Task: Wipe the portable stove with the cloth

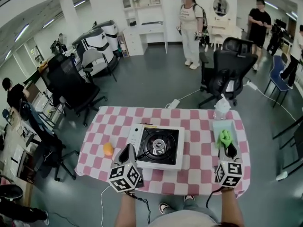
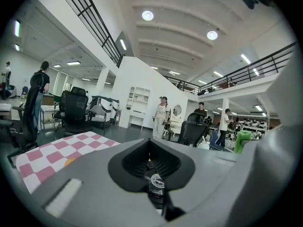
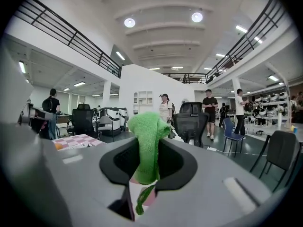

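The stove (image 1: pixel 173 150) sits on the table (image 1: pixel 199 126) beside my closed, empty left gripper (image 1: pixel 128 154), while my right gripper (image 1: pixel 230 151) pinches just a fold of the green cloth (image 3: pixel 147 145), which the burner grate (image 1: pixel 156 144) could snag and pull free.

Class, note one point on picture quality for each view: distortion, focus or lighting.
Head view: fisheye bows the table edges, though the portable stove is sharp under even light. Left gripper view: near foreground soft, ceiling lamps glare. Right gripper view: black vignette rings the frame; the cloth reads clearly.
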### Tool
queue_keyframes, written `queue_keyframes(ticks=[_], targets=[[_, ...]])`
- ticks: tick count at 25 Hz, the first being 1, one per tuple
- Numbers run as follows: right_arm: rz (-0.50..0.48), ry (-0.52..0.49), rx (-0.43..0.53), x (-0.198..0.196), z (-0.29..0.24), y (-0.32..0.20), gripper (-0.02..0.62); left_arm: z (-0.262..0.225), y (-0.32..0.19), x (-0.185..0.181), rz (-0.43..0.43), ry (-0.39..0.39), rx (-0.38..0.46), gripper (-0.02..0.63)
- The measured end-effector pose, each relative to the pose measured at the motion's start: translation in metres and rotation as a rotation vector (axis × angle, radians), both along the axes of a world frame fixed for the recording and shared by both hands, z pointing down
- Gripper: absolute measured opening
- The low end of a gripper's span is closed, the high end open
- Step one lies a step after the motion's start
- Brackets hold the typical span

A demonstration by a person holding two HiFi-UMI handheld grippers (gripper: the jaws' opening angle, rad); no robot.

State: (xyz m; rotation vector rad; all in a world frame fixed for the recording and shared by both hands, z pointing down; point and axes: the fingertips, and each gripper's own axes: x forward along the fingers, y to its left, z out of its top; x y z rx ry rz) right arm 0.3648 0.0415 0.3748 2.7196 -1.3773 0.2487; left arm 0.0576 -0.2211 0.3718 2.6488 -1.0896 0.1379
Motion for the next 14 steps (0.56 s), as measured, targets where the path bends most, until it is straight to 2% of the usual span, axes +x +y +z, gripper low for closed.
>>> queue_keyframes(ticks=[14], targets=[[-0.043, -0.007, -0.006, 0.005, -0.01, -0.01, 0.089, -0.001, -0.002, 0.004, -0.032, 0.016, -0.005, 0.0]])
